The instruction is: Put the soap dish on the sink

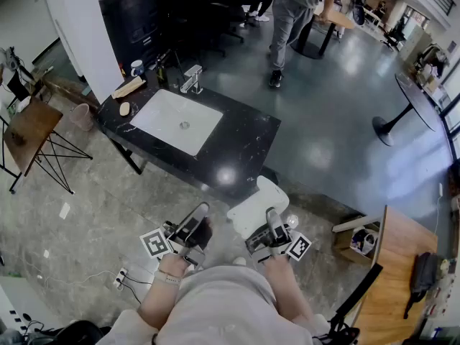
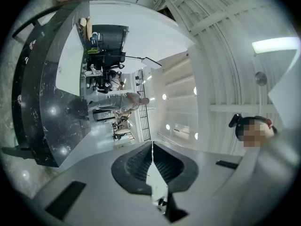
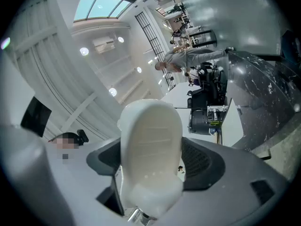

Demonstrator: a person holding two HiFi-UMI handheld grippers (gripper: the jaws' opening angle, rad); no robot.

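- The right claw (image 1: 274, 226) is spread wide and pinches the white soap dish (image 3: 150, 149) across its width. The right gripper view shows a dark pad on each side of the dish.
- The dish's long axis runs forward along the jaws and away from the person, with its rounded end leading. In the head view that end points up toward the near edge of the counter (image 1: 244, 146).
- The left claw (image 1: 194, 221) is pressed together with nothing in it, and the left gripper view shows its pads meeting on a thin line. It hangs just beside the right claw, a little nearer the basin's side.
- The coming move turns on one relation: the white sink (image 1: 159, 115) lies ahead and to the left of the dish. A broad stretch of bare black counter lies between them. Going by how they lie, the right claw would have to carry the dish forward and leftward.
- Nothing stands on that near stretch, so the way looks open.
- Around the basin's far side stand the faucet (image 1: 192, 79), a mug (image 1: 136, 68), a bar of soap (image 1: 124, 108) and a wooden piece (image 1: 128, 87). These crowd the far left corner, so the front or right rim looks the freer spot.
- A folding wooden table (image 1: 27, 129) stands well to the left of the counter.
- Beyond the counter, a person (image 1: 291, 13) stands on the dark floor, well clear of it.
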